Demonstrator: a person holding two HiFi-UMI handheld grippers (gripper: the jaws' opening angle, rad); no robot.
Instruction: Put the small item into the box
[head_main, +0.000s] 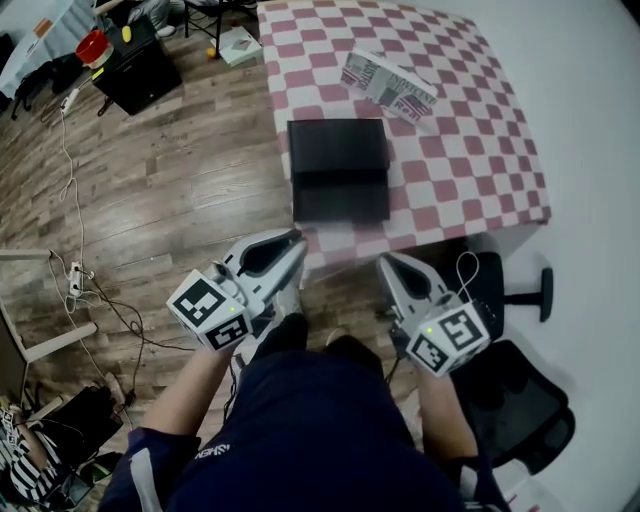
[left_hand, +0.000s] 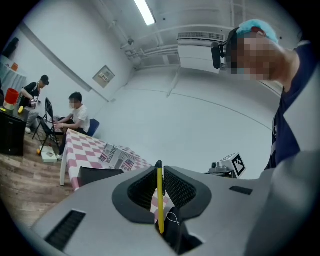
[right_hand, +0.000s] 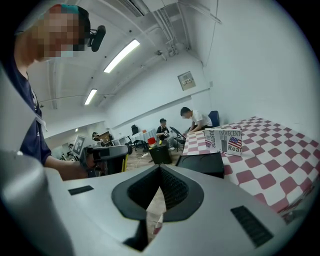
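Person stands at the near edge of a table with a red-and-white checked cloth (head_main: 470, 150), a gripper in each hand, both held low in front of the body and short of the table.

Left gripper (head_main: 297, 242): jaws closed down to a narrow gap, pads clamped on a thin yellow item (left_hand: 159, 197) with a dark tip. It stands upright between the pads, seen edge-on. So the item is in the left gripper, off the table and well apart from the box.

Right gripper (head_main: 384, 262): jaws pressed together, tips meeting, nothing between them.

Black box (head_main: 338, 170): flat, at the table's near left corner, just beyond the left gripper's tips in the head view. Cannot tell whether its lid is up.

Newspaper-print carton (head_main: 388, 85): farther back on the cloth, apart from the box.

Wooden floor (head_main: 150, 200) to the left, cables trailing on it. Black office chair (head_main: 510, 290) at the right. Two seated people (left_hand: 75, 117) beyond the table's far end.
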